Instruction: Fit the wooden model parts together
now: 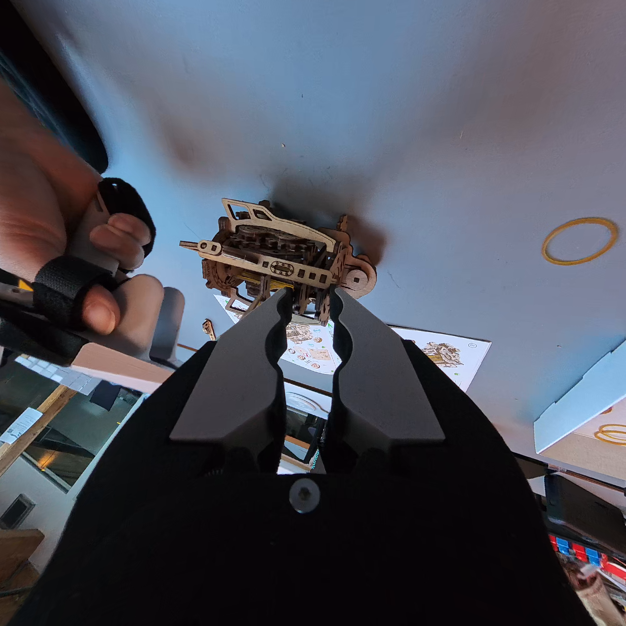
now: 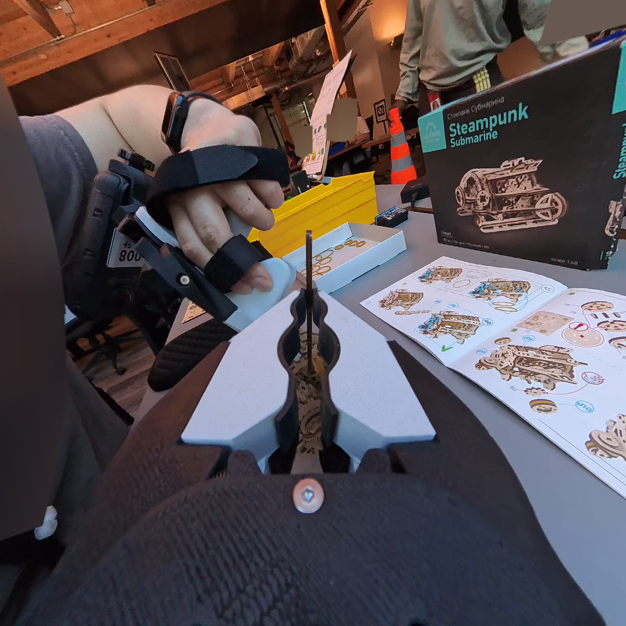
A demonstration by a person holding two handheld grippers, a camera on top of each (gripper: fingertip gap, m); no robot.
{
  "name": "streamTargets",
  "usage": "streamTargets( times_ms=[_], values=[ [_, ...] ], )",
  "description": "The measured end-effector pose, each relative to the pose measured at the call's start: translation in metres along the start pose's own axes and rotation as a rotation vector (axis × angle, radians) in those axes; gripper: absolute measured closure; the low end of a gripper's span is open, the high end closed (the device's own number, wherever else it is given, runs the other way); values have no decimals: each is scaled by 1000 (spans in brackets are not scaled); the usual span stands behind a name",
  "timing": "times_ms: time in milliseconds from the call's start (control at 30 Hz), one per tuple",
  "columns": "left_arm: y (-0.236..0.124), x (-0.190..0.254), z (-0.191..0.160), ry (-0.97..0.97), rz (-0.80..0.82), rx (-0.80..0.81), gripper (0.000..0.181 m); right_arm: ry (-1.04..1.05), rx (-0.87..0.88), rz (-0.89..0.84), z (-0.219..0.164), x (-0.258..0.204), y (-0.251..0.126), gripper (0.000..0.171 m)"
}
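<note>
The half-built wooden model (image 1: pixel 281 254), with gears and yellow rubber bands inside, is held off the grey table (image 1: pixel 406 118). My left gripper (image 1: pixel 311 294) is shut on the model's lower frame. My right gripper (image 2: pixel 309 298) is shut on a thin flat wooden part (image 2: pixel 309 257) that is seen edge-on and sticks up past the fingertips. Through the gap behind the right fingers, the model (image 2: pixel 306 406) shows close by. In the left wrist view the right gripper's pale finger (image 1: pixel 169 321) sits left of the model, with a small wooden piece (image 1: pixel 208 330) at its tip.
An open instruction booklet (image 2: pixel 508 338) lies on the table to the right. A white tray (image 2: pixel 393 237) holds several rubber bands, with a yellow bin (image 2: pixel 325 206) behind it. The dark model box (image 2: pixel 521 183) stands far right. A loose rubber band (image 1: pixel 579 240) lies on the table. A person (image 2: pixel 450 44) stands beyond. My right fingertips sit around 8 cm from my left ones.
</note>
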State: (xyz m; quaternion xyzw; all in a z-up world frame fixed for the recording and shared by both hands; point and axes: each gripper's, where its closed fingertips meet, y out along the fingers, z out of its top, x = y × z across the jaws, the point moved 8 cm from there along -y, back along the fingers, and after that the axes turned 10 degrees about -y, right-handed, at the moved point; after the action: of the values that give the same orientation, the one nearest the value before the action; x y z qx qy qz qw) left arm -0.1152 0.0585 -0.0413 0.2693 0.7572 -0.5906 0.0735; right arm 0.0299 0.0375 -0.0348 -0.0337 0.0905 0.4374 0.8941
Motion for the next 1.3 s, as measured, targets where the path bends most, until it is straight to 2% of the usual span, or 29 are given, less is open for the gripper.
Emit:
streamTargets(
  times_ms=[200, 500, 1133, 1300],
  values=[
    [0, 0, 0, -2, 1, 0, 162, -18, 104, -11, 12, 0, -4, 171],
    [0, 0, 0, -2, 4, 0, 162, -71, -1, -16, 0, -4, 7, 171],
    [0, 0, 0, -58, 51, 8, 161, 3, -28, -2, -5, 0, 2, 171],
    [0, -2, -1, -110, 83, 31, 151, 4, -31, -3, -6, 0, 2, 171]
  ],
)
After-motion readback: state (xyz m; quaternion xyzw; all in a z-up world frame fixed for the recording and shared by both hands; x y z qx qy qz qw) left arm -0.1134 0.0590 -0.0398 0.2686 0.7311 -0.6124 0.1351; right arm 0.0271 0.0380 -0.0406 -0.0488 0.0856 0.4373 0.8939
